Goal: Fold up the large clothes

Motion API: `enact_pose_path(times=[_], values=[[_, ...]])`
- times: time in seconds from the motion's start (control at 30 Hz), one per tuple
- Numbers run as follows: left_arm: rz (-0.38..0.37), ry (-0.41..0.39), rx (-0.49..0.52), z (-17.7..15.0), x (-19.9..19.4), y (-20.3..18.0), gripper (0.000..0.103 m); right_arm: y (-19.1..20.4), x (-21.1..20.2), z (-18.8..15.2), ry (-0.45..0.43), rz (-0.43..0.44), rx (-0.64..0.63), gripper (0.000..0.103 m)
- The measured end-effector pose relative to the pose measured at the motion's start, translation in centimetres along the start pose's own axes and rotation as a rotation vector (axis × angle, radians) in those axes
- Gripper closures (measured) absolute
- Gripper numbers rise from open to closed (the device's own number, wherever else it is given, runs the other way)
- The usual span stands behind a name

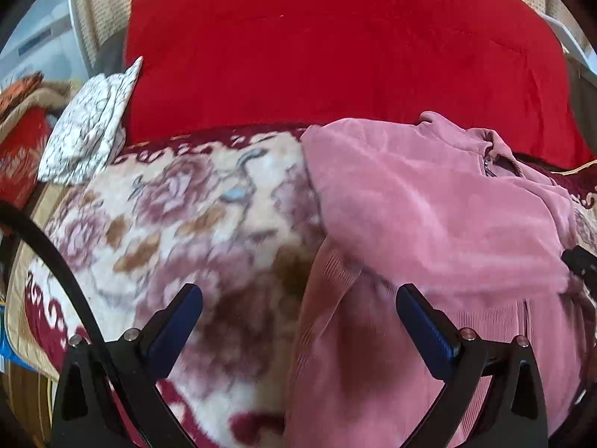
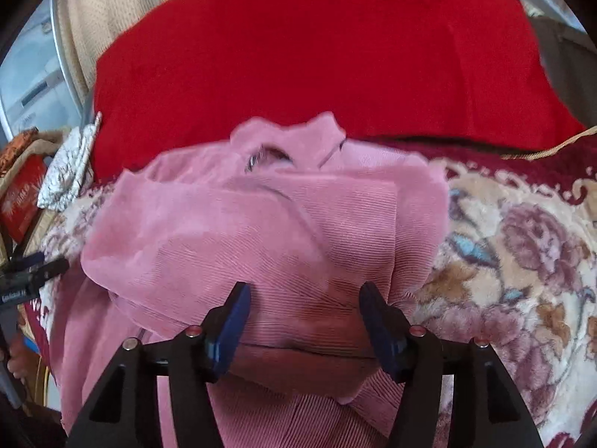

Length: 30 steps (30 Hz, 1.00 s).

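Note:
A pink corduroy zip-up garment (image 1: 429, 201) lies crumpled on a floral blanket (image 1: 179, 201), collar at the far side and a sleeve folded across its body. My left gripper (image 1: 300, 291) hangs open and wide over the garment's left edge, with nothing between its fingers. My right gripper (image 2: 306, 291) stands open above the garment (image 2: 261, 224); a fold of pink cloth lies between and below its blue pads (image 2: 235, 321), which do not press on it. Each gripper shows at the edge of the other's view: the right one (image 1: 580, 261) and the left one (image 2: 37, 272).
A large red cloth (image 1: 335, 56) rises behind the blanket. A white patterned cloth (image 1: 93, 119) lies at the back left, beside a red box (image 2: 22, 198). A black cable (image 1: 56, 254) curves past the left gripper. Beige upholstery (image 2: 112, 0) stands at the back.

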<state>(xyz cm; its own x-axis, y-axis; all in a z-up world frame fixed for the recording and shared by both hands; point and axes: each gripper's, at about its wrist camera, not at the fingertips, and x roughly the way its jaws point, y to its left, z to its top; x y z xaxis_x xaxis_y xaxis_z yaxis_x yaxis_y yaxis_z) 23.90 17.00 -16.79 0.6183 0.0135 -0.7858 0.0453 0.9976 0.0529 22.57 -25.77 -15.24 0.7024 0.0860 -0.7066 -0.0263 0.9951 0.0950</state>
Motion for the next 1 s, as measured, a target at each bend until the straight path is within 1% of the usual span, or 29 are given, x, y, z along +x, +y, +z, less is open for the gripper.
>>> enact_pose_path(times=[0.07, 0.1, 0.2, 0.23, 0.33, 0.37, 0.4, 0.47, 0.53, 0.57, 0.6, 0.63, 0.67, 0.73, 0.77, 0.8, 0.83, 0.87, 0.9, 0.93, 1.0], values=[[-0.023, -0.007, -0.024, -0.7, -1.1, 1.5, 0.0, -0.1, -1.5, -0.3, -0.029, 0.065, 0.025, 0.038], [-0.041, -0.015, -0.042, -1.6, -1.8, 2.4, 0.0, -0.3, -2.7, -0.9, -0.06, 0.095, 0.036, 0.038], [-0.1, -0.025, -0.099, -4.7, -3.4, 4.5, 0.0, -0.5, -5.3, -2.8, -0.118, 0.126, 0.032, 0.038], [-0.121, -0.02, -0.116, -5.9, -3.8, 5.0, 0.0, -0.6, -6.0, -3.5, -0.124, 0.138, 0.034, 0.038], [-0.204, 0.013, -0.17, -9.5, -4.7, 6.2, 0.0, -1.0, -8.5, -6.3, -0.11, 0.192, 0.039, 0.038], [-0.243, 0.021, -0.181, -10.7, -5.0, 6.4, 0.0, -1.2, -9.0, -7.0, -0.103, 0.203, 0.033, 0.037], [-0.272, 0.024, -0.179, -11.9, -5.2, 6.3, 0.0, -1.4, -9.8, -8.1, -0.097, 0.211, 0.022, 0.037], [-0.293, 0.022, -0.158, -13.8, -5.6, 5.8, 0.0, -1.7, -11.0, -9.8, -0.088, 0.216, -0.001, 0.036], [-0.32, 0.031, -0.129, -14.8, -5.6, 5.1, 0.001, -1.9, -12.4, -11.8, -0.068, 0.215, -0.026, 0.035], [-0.328, 0.04, -0.111, -15.2, -5.5, 4.6, 0.015, -2.0, -12.9, -12.7, -0.056, 0.216, -0.032, 0.034], [-0.341, 0.054, -0.093, -15.5, -5.4, 4.2, 0.041, -2.3, -13.2, -13.5, -0.035, 0.219, -0.034, 0.033], [-0.362, 0.072, -0.076, -15.8, -5.1, 3.9, 0.054, -2.8, -13.4, -14.3, -0.01, 0.225, -0.026, 0.033], [-0.389, 0.094, -0.059, -16.1, -4.7, 3.5, 0.07, -3.2, -13.5, -15.0, 0.015, 0.232, -0.011, 0.033], [-0.379, 0.107, -0.035, -16.4, -4.4, 3.1, 0.07, -4.3, -13.4, -16.5, 0.077, 0.243, 0.024, 0.033], [-0.355, 0.105, -0.023, -16.3, -4.3, 3.0, 0.067, -4.7, -13.1, -17.0, 0.103, 0.247, 0.034, 0.033], [-0.348, 0.104, -0.021, -16.3, -4.3, 2.9, 0.053, -5.2, -12.8, -17.6, 0.129, 0.248, 0.045, 0.033], [-0.345, 0.106, -0.029, -16.3, -4.3, 2.9, 0.041, -5.7, -12.3, -18.0, 0.154, 0.25, 0.063, 0.033], [-0.334, 0.105, -0.051, -16.2, -4.3, 3.2, 0.022, -6.1, -11.8, -18.5, 0.18, 0.259, 0.083, 0.033], [-0.326, 0.099, -0.07, -16.1, -4.1, 3.6, 0.02, -6.3, -11.3, -18.9, 0.198, 0.268, 0.096, 0.033], [-0.33, 0.098, -0.085, -16.0, -4.0, 3.9, 0.02, -6.3, -10.8, -19.1, 0.209, 0.273, 0.107, 0.033], [-0.363, 0.111, -0.11, -15.9, -3.5, 4.3, 0.02, -6.2, -9.7, -19.3, 0.215, 0.285, 0.126, 0.033]])
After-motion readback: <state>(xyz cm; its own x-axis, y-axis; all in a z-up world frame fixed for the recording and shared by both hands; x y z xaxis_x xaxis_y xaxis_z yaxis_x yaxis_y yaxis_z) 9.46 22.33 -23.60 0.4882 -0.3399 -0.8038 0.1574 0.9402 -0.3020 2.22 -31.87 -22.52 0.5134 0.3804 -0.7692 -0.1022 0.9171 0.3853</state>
